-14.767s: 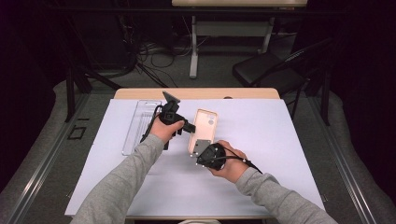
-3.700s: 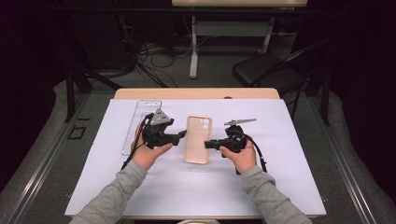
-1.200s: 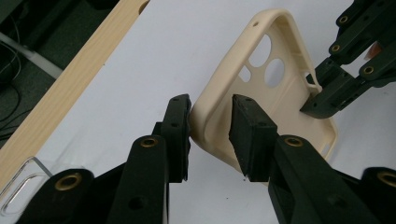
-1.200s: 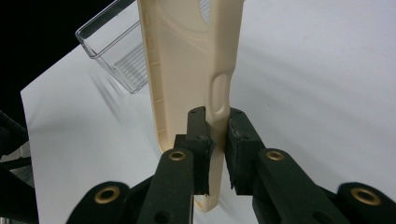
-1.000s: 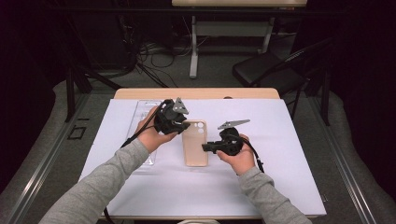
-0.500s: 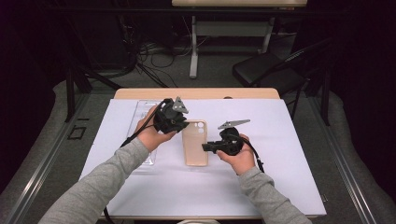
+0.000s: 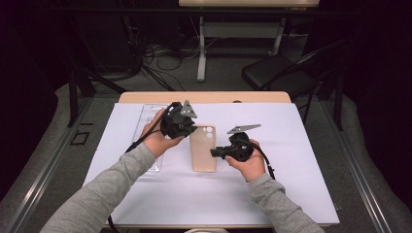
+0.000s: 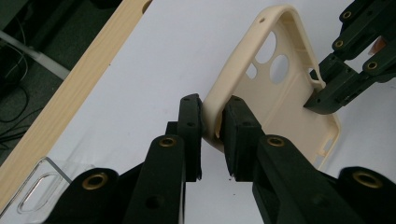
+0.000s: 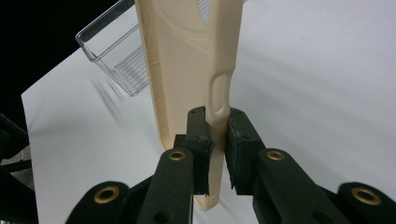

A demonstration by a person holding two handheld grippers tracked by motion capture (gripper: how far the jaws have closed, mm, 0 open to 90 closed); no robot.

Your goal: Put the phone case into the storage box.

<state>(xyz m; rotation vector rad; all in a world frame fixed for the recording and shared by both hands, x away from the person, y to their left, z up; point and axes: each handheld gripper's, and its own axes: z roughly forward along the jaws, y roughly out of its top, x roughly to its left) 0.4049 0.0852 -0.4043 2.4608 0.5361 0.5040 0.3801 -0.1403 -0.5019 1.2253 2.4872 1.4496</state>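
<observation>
Although thin and light, the case (image 7: 202, 147) likely flexes, so its rims look the safest hold. Left gripper (image 8: 214, 122): jaws have just been closing, now clamped on the rim beside the camera holes. Right gripper (image 9: 216, 125): jaws pinch the opposite rim at a side cutout.

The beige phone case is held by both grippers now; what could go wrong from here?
1. Both the left gripper and the right gripper pinch only a thin side wall of the beige phone case, so it may slip out.
2. If the hands pull apart or twist, the soft wall could bend or tear near the side cutout.
3. A dropped case could hit the clear tray nearby.
</observation>
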